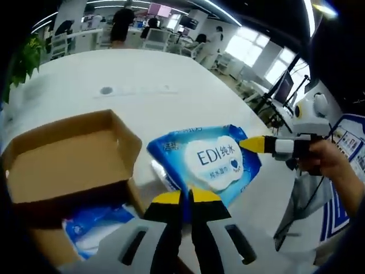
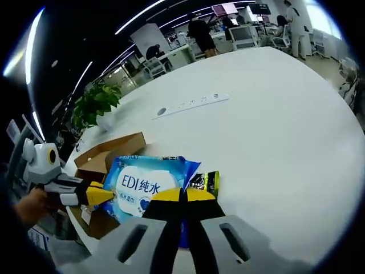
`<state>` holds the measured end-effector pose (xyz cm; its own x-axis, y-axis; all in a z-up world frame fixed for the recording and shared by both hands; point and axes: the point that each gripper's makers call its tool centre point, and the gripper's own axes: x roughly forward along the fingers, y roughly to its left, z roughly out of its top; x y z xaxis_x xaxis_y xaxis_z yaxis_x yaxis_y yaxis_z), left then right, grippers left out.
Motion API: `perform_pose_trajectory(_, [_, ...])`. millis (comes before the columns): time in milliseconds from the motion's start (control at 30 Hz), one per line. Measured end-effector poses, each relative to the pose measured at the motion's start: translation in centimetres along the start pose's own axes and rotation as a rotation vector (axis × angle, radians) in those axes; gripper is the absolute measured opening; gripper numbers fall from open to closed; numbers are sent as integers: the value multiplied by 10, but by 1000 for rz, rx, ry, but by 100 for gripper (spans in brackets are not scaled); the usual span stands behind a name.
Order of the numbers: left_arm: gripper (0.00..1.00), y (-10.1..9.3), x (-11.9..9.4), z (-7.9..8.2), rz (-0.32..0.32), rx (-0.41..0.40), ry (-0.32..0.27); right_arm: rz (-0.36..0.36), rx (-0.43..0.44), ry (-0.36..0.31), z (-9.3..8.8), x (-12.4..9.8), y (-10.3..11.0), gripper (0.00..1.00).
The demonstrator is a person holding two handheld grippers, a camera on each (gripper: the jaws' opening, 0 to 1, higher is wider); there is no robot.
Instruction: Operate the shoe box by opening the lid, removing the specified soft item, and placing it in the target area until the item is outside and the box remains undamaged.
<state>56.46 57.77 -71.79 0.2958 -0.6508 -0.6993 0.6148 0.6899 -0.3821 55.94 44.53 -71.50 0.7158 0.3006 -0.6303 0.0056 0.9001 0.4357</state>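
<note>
I have both hand-held grippers, left [image 1: 186,197] and right [image 2: 183,195], pinching opposite edges of the wipes pack [image 1: 209,161], held above the counter [image 1: 142,80] beside the open box [image 1: 68,157]. It looks soft, light and slippery; edges seem safest.

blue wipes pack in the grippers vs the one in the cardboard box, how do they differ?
The blue wipes pack with white EDI label is held over the white table by both grippers, label fully showing. The second blue-and-white pack lies inside the brown cardboard box, untouched, partly hidden under the raised flap. Both share blue-and-white soft wrapping.
</note>
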Motion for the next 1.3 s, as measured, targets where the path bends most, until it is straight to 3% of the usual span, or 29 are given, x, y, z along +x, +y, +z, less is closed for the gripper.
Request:
perform_pose_trajectory(267, [0, -3, 15, -10, 16, 74, 60, -23, 14, 38, -11, 10, -15, 0])
perform_pose_trajectory(633, [0, -2, 28, -22, 59, 235, 159, -38, 26, 75, -24, 22, -29, 0])
perform_pose_trajectory(1300, [2, -1, 34, -27, 102, 410, 220, -53, -3, 73, -25, 36, -40, 0])
